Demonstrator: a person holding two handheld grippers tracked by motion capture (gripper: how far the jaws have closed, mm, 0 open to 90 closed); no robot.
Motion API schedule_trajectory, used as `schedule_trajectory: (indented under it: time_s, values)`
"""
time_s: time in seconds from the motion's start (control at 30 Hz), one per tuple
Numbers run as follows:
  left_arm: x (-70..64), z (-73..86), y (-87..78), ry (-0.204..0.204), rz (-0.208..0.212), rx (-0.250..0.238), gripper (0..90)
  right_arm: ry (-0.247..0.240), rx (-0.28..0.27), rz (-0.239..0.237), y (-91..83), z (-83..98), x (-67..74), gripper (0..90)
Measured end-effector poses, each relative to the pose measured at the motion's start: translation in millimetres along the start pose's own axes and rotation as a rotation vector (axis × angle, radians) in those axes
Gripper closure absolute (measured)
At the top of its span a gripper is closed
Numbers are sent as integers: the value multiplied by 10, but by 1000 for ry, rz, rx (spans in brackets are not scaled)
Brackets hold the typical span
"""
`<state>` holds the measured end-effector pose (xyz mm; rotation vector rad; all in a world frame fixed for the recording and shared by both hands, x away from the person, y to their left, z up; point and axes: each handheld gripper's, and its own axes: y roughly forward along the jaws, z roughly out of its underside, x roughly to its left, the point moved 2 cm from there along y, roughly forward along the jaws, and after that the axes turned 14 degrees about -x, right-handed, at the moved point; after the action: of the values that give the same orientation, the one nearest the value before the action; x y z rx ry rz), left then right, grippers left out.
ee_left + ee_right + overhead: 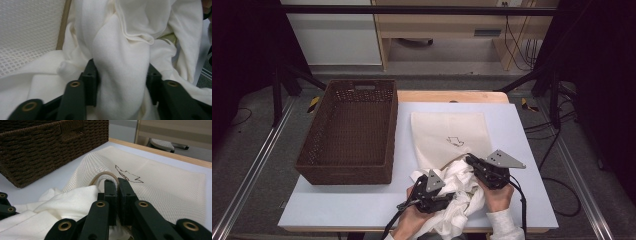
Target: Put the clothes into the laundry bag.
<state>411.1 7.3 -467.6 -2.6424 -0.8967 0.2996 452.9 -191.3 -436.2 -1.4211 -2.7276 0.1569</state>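
white cloth garment: crumpled white knit cloth garment (457, 192), nearest the camera, on the near edge of the surface, at the mouth of the mesh bag; bunched, folds hanging over the near edge
left gripper: black two-jaw left gripper (428, 192) on the garment's left side; fingers (90, 77) pinching a thick fold of the white cloth between them, pressing on both sides
right gripper: black two-jaw right gripper (472, 161) at the bag's near edge; fingers (110, 192) pressed together on the beige cord rim of the bag's opening, lifting it a little
mesh bag: flat cream mesh laundry bag (447, 135) with a small dark line drawing, lying on the surface right of the basket; garment just at its opening, how far inside cannot tell
basket: dark brown woven rectangular basket (349, 132) with handle slots, on the left part of the surface; nothing seen inside
surface: pale blue-white surface (337, 205) with wooden far edge
counts: one garment, one mesh bag, one basket, two grippers, two hands
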Motion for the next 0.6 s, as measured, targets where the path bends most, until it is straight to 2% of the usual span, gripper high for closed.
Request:
schedule_trajectory:
  time_s: [0.03,0.1,0.2,0.33,0.4,0.47,0.53,0.6]
  values:
    - [-4,-25,-23,-7,1,-11,641,0,0,-1,1,-1,3,868]
    - [-28,-110,-72,9,-5,-52,686,4,0,-2,-1,-4,3,869]
    - [-59,-247,-75,34,-10,-68,709,14,-5,-3,-4,-11,0,870]
    - [-92,-408,-18,41,-9,-85,722,24,-17,-4,-12,-21,-6,870]
    - [-114,-451,76,48,-2,-63,721,24,-20,-1,-14,-25,-12,871]
    - [-105,-433,189,77,-14,-39,718,32,-29,1,-27,-36,-19,871]
    - [-49,-378,324,73,-24,4,709,33,-43,-3,-46,-59,-19,870]
    - [19,-330,409,87,-39,19,685,29,-56,-14,-67,-92,-2,870]
